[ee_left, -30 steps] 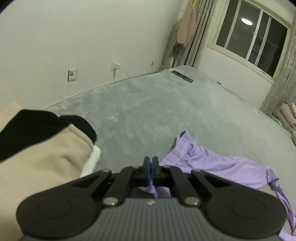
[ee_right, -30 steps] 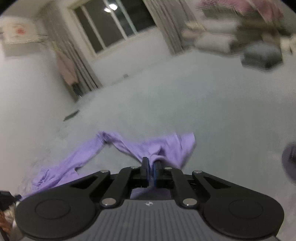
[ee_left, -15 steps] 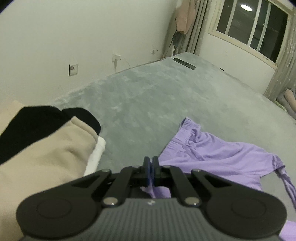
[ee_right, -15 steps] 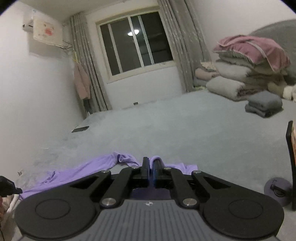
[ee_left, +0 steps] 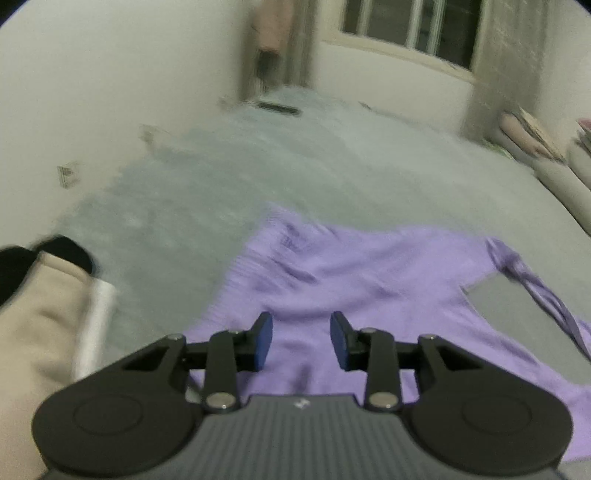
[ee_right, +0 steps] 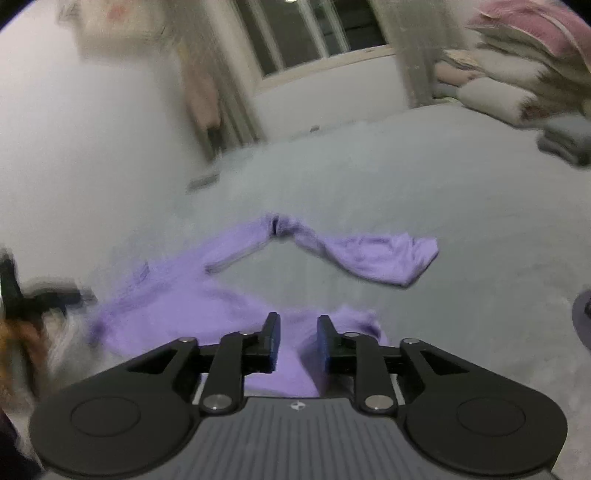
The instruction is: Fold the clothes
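One crumpled lilac cotton garment [ee_left: 354, 273] lies on the grey carpet [ee_left: 229, 177]. Two black grippers, left [ee_left: 301, 341] and right [ee_right: 295, 343], hover above it (jaws opening, gripping nothing). One folded beige-and-black pile [ee_left: 37, 314] sits near left.

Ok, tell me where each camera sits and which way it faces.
Left wrist: on the left gripper, angled down at the purple garment on the grey bed; its own fingers show, jaws opening, nothing pinched.
Right wrist: on the right gripper, angled down at the garment's sleeve; own fingers show, jaws opening, nothing pinched.
Shared: the garment, bed and window.
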`<action>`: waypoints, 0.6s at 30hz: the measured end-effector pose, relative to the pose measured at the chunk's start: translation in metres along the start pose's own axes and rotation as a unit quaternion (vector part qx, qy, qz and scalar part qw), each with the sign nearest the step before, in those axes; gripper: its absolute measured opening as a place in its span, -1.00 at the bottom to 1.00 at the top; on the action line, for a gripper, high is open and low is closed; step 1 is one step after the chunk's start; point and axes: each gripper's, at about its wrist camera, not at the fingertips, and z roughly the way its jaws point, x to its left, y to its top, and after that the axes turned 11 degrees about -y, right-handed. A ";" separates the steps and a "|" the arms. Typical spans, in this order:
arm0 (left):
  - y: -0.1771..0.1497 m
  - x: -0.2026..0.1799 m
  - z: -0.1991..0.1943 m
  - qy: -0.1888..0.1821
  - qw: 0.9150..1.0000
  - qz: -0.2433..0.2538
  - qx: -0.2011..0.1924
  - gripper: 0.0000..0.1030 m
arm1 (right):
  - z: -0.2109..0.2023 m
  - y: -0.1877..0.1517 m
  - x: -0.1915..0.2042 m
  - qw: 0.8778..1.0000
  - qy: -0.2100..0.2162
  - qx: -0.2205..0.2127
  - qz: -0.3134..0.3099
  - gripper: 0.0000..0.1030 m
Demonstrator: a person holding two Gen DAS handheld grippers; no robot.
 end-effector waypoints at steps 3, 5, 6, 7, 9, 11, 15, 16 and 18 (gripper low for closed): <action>-0.007 -0.010 0.017 -0.021 0.999 0.008 0.028 -0.27 | 0.012 0.011 -0.011 0.999 -0.041 0.017 0.020 -0.31; -0.011 -0.014 0.025 -0.018 0.999 0.013 0.039 -0.21 | 0.033 0.016 -0.017 0.996 -0.068 0.049 0.015 -0.30; -0.012 -0.012 0.030 -0.014 0.999 0.017 0.043 -0.21 | 0.045 0.018 -0.019 0.995 -0.073 0.067 0.012 -0.30; -0.012 -0.012 0.033 -0.008 0.999 0.020 0.046 -0.21 | 0.057 0.019 -0.021 0.993 -0.076 0.085 0.008 -0.30; -0.011 -0.012 0.037 -0.004 0.999 0.018 0.050 -0.21 | 0.077 0.019 -0.022 0.991 -0.059 0.121 0.006 -0.30; -0.009 -0.012 0.040 0.000 0.998 0.016 0.053 -0.21 | 0.093 0.015 -0.022 0.988 -0.041 0.149 0.002 -0.34; -0.009 -0.009 0.039 -0.001 0.999 0.019 0.050 -0.21 | 0.081 0.016 -0.010 0.993 -0.058 0.096 -0.043 -0.84; -0.010 -0.009 0.040 0.000 0.999 0.019 0.051 -0.21 | 0.072 0.020 -0.008 0.994 -0.071 0.065 -0.050 -0.84; -0.010 -0.007 0.040 0.000 0.998 0.018 0.052 -0.21 | 0.046 0.029 0.000 0.991 -0.109 -0.012 -0.075 -0.87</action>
